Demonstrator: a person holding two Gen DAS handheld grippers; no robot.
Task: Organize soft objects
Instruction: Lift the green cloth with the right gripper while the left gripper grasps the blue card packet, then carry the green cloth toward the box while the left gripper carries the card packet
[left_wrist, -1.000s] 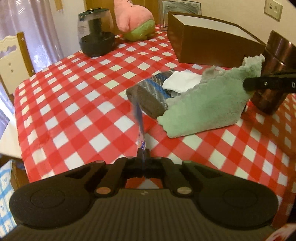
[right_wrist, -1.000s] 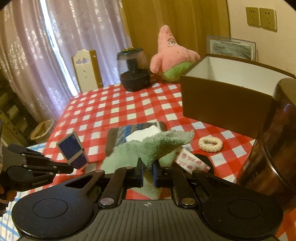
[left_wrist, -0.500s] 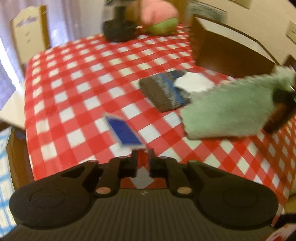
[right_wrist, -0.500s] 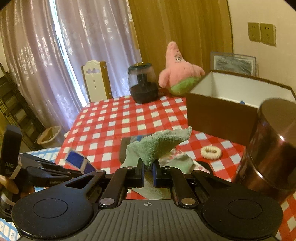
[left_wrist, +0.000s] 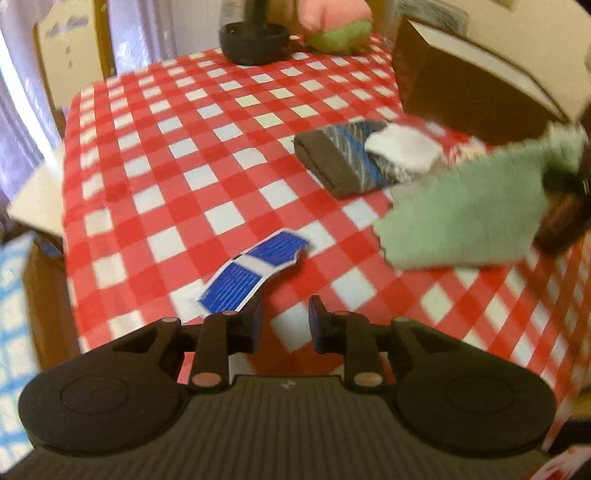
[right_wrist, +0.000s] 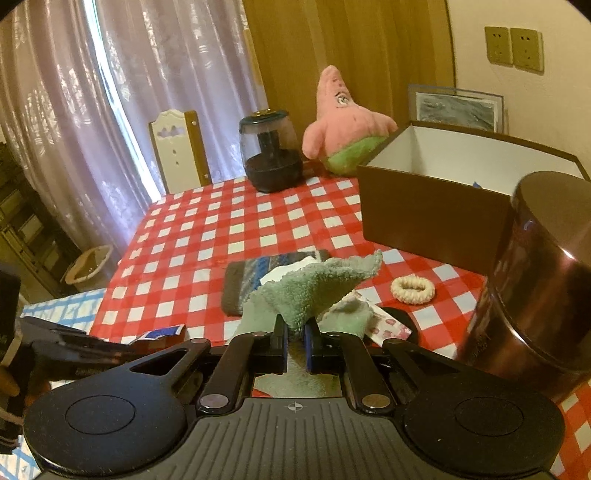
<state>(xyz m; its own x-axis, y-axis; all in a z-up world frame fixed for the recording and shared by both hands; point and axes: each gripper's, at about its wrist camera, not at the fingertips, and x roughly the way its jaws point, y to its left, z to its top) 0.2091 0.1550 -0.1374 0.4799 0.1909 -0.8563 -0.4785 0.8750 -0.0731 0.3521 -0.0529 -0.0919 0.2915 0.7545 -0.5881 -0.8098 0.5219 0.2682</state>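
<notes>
My right gripper (right_wrist: 295, 341) is shut on a corner of the green fluffy cloth (right_wrist: 317, 286), which hangs lifted above the table; the cloth (left_wrist: 465, 214) also shows at the right of the left wrist view. My left gripper (left_wrist: 284, 317) has its jaws opening with nothing between them. A blue-and-white packet (left_wrist: 255, 271) lies flat on the checked tablecloth just ahead of its left finger; the packet (right_wrist: 162, 332) sits near the table's front edge. A folded dark striped cloth (left_wrist: 343, 158) with a white cloth (left_wrist: 404, 149) on it lies mid-table.
An open brown box (right_wrist: 436, 218) stands at the back right, a brown metal canister (right_wrist: 535, 284) close on the right. A pink star plush (right_wrist: 343, 122), a dark jar (right_wrist: 269, 155), a cream hair tie (right_wrist: 413, 290) and a printed sachet (right_wrist: 388, 323) are on the table. A chair (right_wrist: 177, 147) stands behind.
The left gripper let go of the blue packet, which dropped from upright between its fingers to flat on the tablecloth; its jaws spread apart. The right gripper keeps the green cloth lifted.
</notes>
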